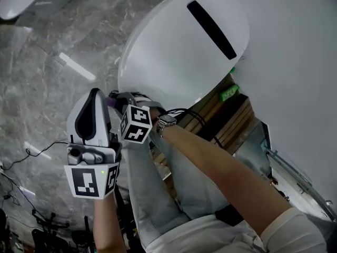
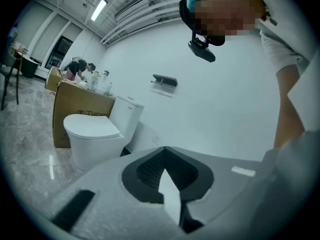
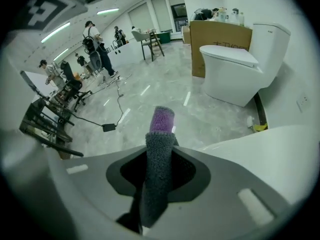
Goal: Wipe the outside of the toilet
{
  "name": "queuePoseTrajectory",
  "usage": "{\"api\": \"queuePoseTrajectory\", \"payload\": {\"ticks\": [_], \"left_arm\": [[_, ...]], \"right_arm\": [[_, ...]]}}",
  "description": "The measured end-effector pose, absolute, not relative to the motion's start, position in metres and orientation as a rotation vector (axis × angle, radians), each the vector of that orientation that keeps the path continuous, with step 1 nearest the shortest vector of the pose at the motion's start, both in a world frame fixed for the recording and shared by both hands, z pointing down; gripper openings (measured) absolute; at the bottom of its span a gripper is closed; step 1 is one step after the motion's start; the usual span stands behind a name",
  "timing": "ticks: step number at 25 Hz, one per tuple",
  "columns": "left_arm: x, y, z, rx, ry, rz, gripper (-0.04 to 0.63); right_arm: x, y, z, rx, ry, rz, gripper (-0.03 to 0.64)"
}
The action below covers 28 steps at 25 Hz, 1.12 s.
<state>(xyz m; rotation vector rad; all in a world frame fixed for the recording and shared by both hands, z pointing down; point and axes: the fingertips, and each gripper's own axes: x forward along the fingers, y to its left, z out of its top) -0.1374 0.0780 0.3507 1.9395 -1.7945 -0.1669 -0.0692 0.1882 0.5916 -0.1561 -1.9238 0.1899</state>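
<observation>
Cloth (image 3: 159, 174), grey with a purple tip, is held tight in the fingers of the right gripper (image 1: 122, 98), just beside the white toilet (image 1: 184, 41). The left gripper (image 1: 95, 96) is held near it, its fingers (image 2: 168, 199) pressed together on nothing.

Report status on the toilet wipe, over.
Left gripper shut, empty, off the toilet. Right gripper shut on cloth beside the toilet's outer wall; contact unclear. Lid closed. Black cables nearby.
</observation>
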Motion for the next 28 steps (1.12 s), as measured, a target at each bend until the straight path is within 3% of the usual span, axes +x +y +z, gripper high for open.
{"api": "queuePoseTrajectory", "payload": {"ticks": [7, 15, 28], "left_arm": [[-0.069, 0.055, 0.337, 2.071, -1.681, -0.146, 0.005], [-0.014, 0.069, 0.333, 2.066, -1.675, -0.098, 0.005], [0.122, 0.034, 0.292, 2.177, -1.588, -0.105, 0.005]], "right_arm": [[-0.019, 0.253, 0.594, -0.435, -1.89, 0.007, 0.091], [0.066, 0.276, 0.586, -0.558, -1.854, 0.045, 0.091], [0.277, 0.159, 0.569, -0.326, -1.796, 0.285, 0.094]]}}
